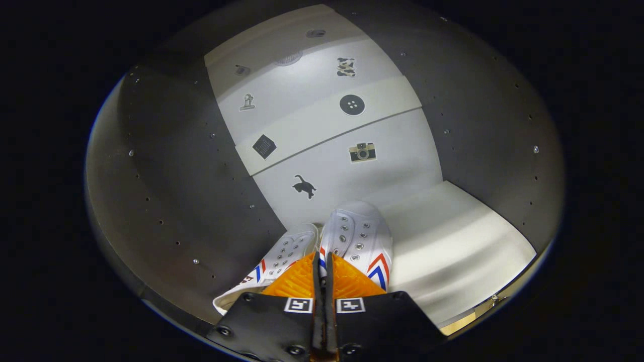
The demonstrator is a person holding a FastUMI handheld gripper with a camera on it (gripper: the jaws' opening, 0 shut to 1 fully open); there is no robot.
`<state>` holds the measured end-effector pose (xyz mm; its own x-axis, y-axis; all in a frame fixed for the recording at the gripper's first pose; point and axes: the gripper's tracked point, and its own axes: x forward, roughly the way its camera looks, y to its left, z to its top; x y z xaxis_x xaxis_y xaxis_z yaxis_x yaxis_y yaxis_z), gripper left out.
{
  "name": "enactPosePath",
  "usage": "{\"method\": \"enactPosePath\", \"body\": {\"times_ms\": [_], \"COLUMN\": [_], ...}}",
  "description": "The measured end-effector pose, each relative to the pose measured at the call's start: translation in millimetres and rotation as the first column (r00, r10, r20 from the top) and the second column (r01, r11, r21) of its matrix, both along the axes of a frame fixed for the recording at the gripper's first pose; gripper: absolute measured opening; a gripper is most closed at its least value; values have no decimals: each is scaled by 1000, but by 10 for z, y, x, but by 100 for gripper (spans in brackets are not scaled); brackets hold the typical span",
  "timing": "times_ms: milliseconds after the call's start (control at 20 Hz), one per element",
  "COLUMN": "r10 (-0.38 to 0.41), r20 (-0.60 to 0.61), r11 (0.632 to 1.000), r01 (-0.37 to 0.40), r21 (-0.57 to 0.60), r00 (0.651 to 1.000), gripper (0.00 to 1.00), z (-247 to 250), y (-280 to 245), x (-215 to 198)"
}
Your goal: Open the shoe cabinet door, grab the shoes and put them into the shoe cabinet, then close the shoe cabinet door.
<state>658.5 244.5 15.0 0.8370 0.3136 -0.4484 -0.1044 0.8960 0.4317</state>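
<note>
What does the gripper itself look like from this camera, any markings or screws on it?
The gripper has two wedge-shaped fingers with ribbed surfaces, mounted on flat black plates. Each plate carries a small square black-and-white marker near the inner edge and round screw heads at its corners.

Two white shoes point(347, 239), one cabinet point(166, 201), seven stickers point(352, 104) on its back.

Shoes inside the shoe cabinet

The gripper point(322, 261) fingers nearly closed, pinching the white shoes point(352, 236) at 12 o'clock on the cabinet floor point(453, 236).
</note>
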Motion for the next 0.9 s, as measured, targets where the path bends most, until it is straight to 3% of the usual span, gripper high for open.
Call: {"method": "enactPosePath", "body": {"times_ms": [50,250,500,650,900], "r10": [13,40,126,197,213], "r20": [27,162,287,315,330], "r11": [1000,995,970,956,960], "r01": [-12,-25,-58,-110,-135], "r21": [-12,-95,-235,-273,-246], "r00": [1000,986,950,928,920], "gripper": [8,47,96,97,99], "z": [68,504,1059,1305,1639], "y": [10,-37,-40,18,-124], "x": [-41,-275,-1112,-1688,-2529]}}
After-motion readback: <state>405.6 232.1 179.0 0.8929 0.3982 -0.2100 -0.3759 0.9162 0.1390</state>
